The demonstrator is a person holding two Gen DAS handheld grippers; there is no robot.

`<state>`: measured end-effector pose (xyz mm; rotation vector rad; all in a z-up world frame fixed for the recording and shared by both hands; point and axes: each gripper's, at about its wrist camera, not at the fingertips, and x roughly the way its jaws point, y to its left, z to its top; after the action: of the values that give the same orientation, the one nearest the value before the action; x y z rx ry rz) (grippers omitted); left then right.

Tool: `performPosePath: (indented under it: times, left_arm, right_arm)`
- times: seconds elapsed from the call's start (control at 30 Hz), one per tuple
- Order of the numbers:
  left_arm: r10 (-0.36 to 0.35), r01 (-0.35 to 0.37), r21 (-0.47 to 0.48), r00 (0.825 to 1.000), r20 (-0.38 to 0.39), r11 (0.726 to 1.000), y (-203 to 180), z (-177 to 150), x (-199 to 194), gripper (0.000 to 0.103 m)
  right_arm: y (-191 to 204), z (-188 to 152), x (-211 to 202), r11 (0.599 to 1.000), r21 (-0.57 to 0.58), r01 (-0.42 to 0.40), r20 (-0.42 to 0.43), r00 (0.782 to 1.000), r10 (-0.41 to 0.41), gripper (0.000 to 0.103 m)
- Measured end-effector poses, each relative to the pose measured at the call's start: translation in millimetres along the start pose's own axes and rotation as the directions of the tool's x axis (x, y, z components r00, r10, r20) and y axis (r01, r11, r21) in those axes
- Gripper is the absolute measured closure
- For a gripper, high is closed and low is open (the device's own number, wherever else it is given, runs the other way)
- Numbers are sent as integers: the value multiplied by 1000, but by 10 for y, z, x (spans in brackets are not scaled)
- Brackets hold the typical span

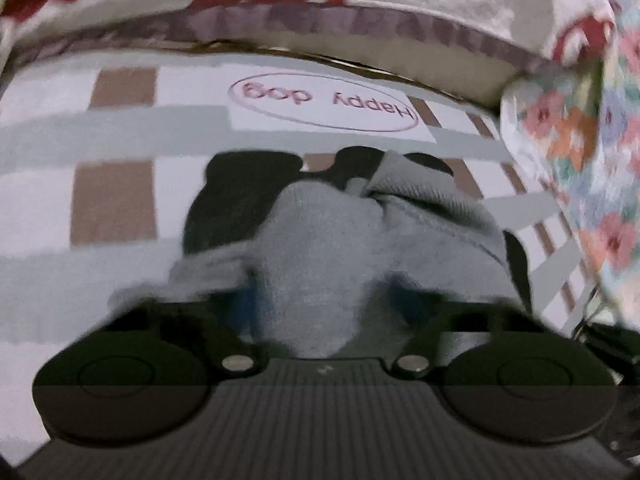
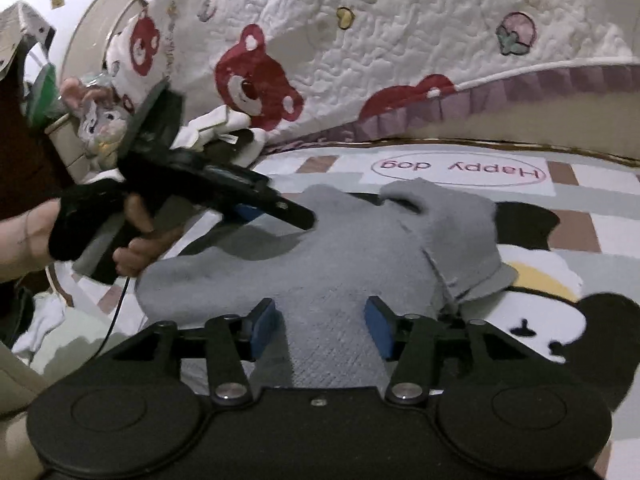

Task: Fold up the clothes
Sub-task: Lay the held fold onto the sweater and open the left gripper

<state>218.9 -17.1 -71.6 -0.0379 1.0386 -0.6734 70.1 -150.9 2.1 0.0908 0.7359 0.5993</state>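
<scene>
Right fingers: the right gripper (image 2: 322, 330) is standing with its blue-padded fingers (image 2: 262, 330) spread apart; grey cloth is lying between them, but the pads are not pressing on it.
Left fingers: the left gripper (image 1: 320, 300) is pinching a bunched fold of the same cloth; in the left wrist view the fabric is rising in a hump between the narrowed fingers and hiding the pads.
Garment: the grey knitted garment (image 2: 340, 256) is lying crumpled on the checked play mat printed with "Happy dog" (image 2: 576, 236), on the floor, partly over the mat's black-and-white cartoon figure.
Long axis: the cloth is running from just under the right fingers away toward the lettering, with a folded-over flap at its far right.
Nearer hand: both are at the garment; the left gripper (image 2: 280, 210) is reaching in from the left side, while the right is hovering over the near edge.
Background: a white quilted bear-print cover (image 2: 360, 40) is hanging behind the mat.
</scene>
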Motion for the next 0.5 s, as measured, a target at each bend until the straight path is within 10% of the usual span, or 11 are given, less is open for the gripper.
performPosePath:
  times: [0.17, 0.3, 0.5]
  left_arm:
    - [72, -107, 217, 984, 161, 970, -451, -91, -520, 91]
    - [30, -56, 103, 971, 236, 993, -356, -348, -1103, 91]
    - [186, -191, 23, 973, 135, 981, 42, -748, -778, 91]
  right_arm:
    - [47, -4, -34, 998, -70, 1, -14, 1000, -2, 45]
    - [151, -28, -67, 992, -124, -19, -21, 1000, 16, 45]
    - [366, -24, 152, 969, -248, -24, -85, 996, 3, 40]
